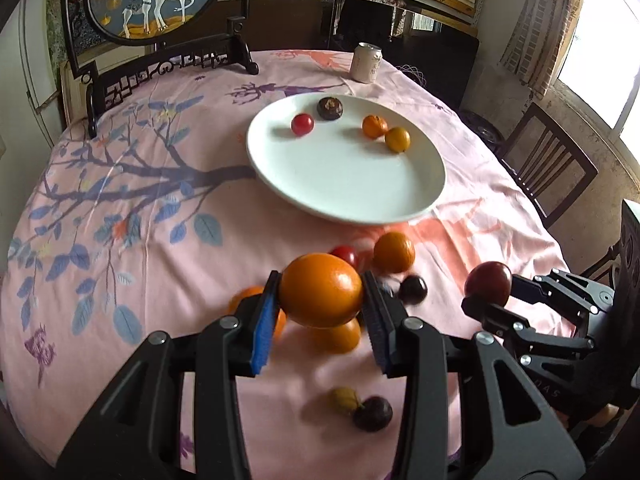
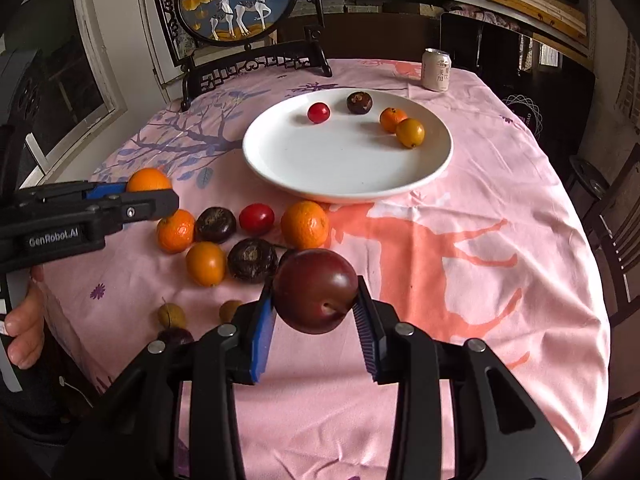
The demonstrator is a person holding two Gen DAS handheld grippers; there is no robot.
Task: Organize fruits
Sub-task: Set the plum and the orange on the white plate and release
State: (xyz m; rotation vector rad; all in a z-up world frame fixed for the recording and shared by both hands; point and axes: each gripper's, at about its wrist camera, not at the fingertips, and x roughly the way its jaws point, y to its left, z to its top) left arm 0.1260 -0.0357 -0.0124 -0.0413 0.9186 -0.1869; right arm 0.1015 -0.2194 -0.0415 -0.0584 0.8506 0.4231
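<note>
A home dining room: clothed table point(image 2: 480, 200), wooden chair point(image 1: 548, 168), deer screen point(image 2: 236, 0).

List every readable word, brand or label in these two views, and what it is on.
"GenRobot.AI": on the side of the left claw, right wrist view.
Can: printed characters, too small to read.
Right claw body: faint letters in the left wrist view, too dim to read.
Nothing else carries text.
</note>
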